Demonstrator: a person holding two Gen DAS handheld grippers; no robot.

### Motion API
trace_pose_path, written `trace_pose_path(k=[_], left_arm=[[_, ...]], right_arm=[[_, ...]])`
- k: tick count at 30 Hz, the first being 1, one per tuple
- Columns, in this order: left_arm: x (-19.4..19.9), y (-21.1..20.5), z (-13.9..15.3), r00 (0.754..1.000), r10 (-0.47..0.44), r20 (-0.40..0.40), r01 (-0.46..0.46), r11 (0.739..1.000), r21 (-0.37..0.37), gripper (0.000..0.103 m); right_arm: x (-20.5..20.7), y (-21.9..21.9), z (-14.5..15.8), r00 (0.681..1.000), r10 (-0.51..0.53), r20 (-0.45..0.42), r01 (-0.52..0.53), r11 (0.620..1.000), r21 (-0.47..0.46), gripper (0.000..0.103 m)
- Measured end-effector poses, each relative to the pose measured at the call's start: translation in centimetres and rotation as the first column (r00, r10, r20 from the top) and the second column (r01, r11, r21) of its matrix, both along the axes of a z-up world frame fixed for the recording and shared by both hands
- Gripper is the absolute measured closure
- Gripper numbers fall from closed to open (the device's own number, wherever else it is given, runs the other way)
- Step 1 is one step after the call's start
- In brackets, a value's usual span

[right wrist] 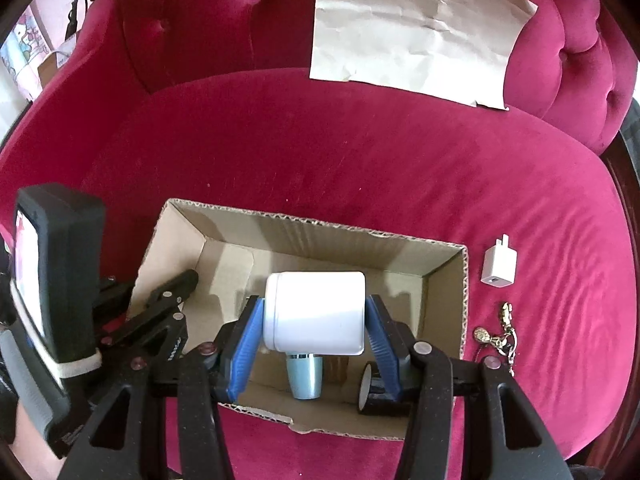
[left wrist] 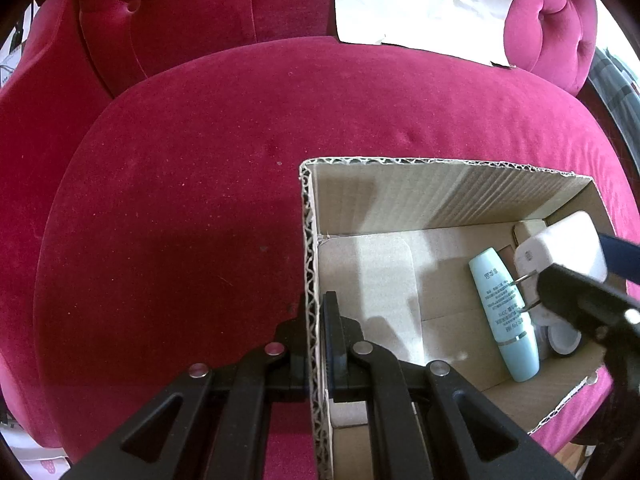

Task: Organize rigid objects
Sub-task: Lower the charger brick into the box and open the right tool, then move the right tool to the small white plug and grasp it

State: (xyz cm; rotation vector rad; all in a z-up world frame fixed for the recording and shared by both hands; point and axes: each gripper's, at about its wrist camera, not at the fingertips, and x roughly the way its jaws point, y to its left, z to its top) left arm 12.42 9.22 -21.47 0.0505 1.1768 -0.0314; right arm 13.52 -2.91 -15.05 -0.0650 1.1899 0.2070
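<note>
My left claw [left wrist: 318, 320] is pinched together on the near left wall of the cardboard box [left wrist: 440, 196], one finger outside the corrugated edge and one inside, so it grips the wall. The box sits on the seat of a deep pink velvet sofa [left wrist: 180, 200]. My right claw [right wrist: 314, 320] is clamped on a white charger block [right wrist: 316, 312], its blue pads [right wrist: 248, 344] pressing the two sides, and it holds the block above the inside of the box, toward the right end. In the left view the same block [left wrist: 560, 248] shows two metal prongs pointing toward a pale blue tube [left wrist: 502, 312] that lies on the box floor. Under the block, in the right view, the tube's capped end [right wrist: 304, 376] pokes out, and next to it stands a small black and white roll [right wrist: 370, 392] near the box's right wall; I cannot tell what kind of roll it is. Outside the box, on the cushion just beside its right wall, lies a small white plug adapter [right wrist: 499, 266], and nearer to me a gold-coloured trinket on a chain [right wrist: 498, 332]. A creased sheet of pale paper [right wrist: 420, 28] leans against the sofa back, well apart from the box.
</note>
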Motion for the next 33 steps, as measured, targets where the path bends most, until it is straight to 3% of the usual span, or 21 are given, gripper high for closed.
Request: trace_pose_path(k=[17,20,22,24,33], left_arm=[[0.1,0.2,-0.1,1.0,0.0,0.001,0.0,1.0,0.0,0.098],[0.0,0.3,0.0,1.0,0.001,0.002,-0.001,1.0,-0.002,0.098],[0.0,0.3,0.0,1.0,0.002,0.002,-0.002,1.0,-0.003,0.098],[0.0,0.4,0.0,1.0,0.002,0.002,-0.002,1.0,-0.003,0.098],[0.0,0.5,0.1,1.0,0.002,0.002,-0.002,1.0,-0.002,0.098]], right_arm=[[0.0,0.3,-0.7,1.0,0.012,0.01,-0.013,1.0,0.017,0.047],[0.0,0.4,-0.1,1.0,0.012,0.023,-0.012,1.0,0.002,0.037],[0.1,0.4,0.1,0.999,0.009,0.032,-0.008,1.0,-0.006,0.014],[0.1,0.3,0.3,0.999,0.004,0.042,-0.004,1.0,-0.01,0.002],[0.4,-0.3,0.5,0.998,-0.024,0.056,0.025,1.0,-0.006,0.0]])
